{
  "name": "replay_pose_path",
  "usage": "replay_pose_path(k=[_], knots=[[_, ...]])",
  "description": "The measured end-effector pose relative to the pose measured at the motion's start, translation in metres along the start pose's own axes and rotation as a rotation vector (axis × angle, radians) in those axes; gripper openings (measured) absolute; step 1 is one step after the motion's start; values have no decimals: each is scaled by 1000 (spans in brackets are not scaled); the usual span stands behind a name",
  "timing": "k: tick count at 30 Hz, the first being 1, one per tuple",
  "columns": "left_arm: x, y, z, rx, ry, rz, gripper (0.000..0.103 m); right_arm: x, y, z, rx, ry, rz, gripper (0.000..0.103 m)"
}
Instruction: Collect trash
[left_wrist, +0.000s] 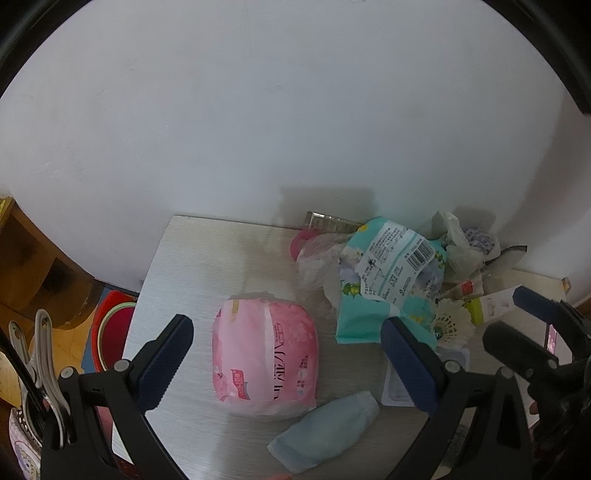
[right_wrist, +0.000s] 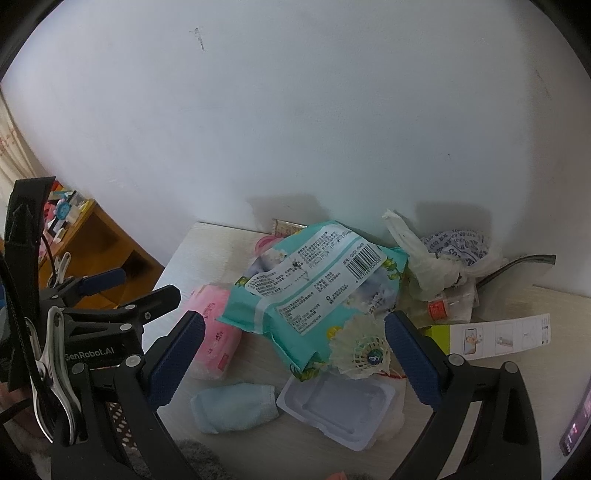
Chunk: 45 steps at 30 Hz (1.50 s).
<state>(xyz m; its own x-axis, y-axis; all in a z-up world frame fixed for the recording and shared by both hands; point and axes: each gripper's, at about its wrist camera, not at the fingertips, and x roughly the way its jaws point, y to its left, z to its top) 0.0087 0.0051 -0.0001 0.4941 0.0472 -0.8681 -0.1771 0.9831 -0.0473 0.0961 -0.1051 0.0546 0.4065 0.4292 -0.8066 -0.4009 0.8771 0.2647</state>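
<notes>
A pink tissue pack (left_wrist: 264, 354) lies on the pale table (left_wrist: 192, 266), between the spread fingers of my left gripper (left_wrist: 290, 363), which is open and holds nothing. Just in front of it lies a light blue folded cloth (left_wrist: 325, 432). My right gripper (right_wrist: 295, 362) is open too, hovering over a white shuttlecock (right_wrist: 364, 350), an empty white plastic tray (right_wrist: 332, 410) and a crumpled teal wrapper (right_wrist: 314, 280). The blue cloth (right_wrist: 236, 406) and pink pack (right_wrist: 216, 325) lie to its left. Each gripper appears in the other's view, left gripper (right_wrist: 133, 290) and right gripper (left_wrist: 524, 321).
A knotted white plastic bag (right_wrist: 436, 266), a small orange-labelled bottle (right_wrist: 439, 308) and a green-and-white box (right_wrist: 495, 336) lie against the wall at the right. A wooden shelf (left_wrist: 33, 258) and red basin (left_wrist: 114, 325) stand left of the table. A phone (right_wrist: 576, 424) shows at the right edge.
</notes>
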Motion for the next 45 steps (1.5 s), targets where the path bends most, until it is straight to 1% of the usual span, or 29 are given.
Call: replay_pose_path(k=[10, 16, 19, 22, 25, 27, 28, 29, 32, 36, 37, 39, 43, 45], knots=[[2, 8, 0, -10, 9, 4, 103, 2, 2, -1, 3, 9, -1, 100], [9, 18, -4, -31, 36, 5, 103, 9, 0, -5, 16, 43, 3, 100], [13, 30, -7, -55, 57, -29, 103, 14, 1, -9, 17, 64, 11, 100], [15, 43, -12, -86, 77, -78, 103, 22, 6, -11, 0, 89, 42, 100], [17, 56, -18, -102, 96, -76, 103, 34, 14, -16, -1, 126, 81, 98], [24, 61, -21, -101, 133, -55, 101, 45, 20, -20, 15, 163, 119, 97], [28, 63, -23, -100, 150, -63, 98, 51, 23, -22, 23, 180, 139, 96], [33, 66, -25, -104, 169, -77, 95, 58, 26, -26, 36, 200, 163, 96], [50, 75, -33, -126, 225, -106, 91, 76, 34, -34, 78, 245, 217, 95], [75, 87, -44, -176, 320, -169, 86, 100, 39, -42, 145, 289, 260, 89], [82, 89, -46, -192, 352, -184, 86, 106, 41, -45, 164, 303, 259, 88], [93, 94, -51, -213, 393, -217, 85, 110, 47, -48, 182, 313, 237, 83], [104, 98, -55, -197, 421, -269, 84, 93, 69, -53, 166, 245, 177, 82], [108, 100, -54, -187, 430, -283, 80, 96, 79, -58, 176, 262, 146, 82]])
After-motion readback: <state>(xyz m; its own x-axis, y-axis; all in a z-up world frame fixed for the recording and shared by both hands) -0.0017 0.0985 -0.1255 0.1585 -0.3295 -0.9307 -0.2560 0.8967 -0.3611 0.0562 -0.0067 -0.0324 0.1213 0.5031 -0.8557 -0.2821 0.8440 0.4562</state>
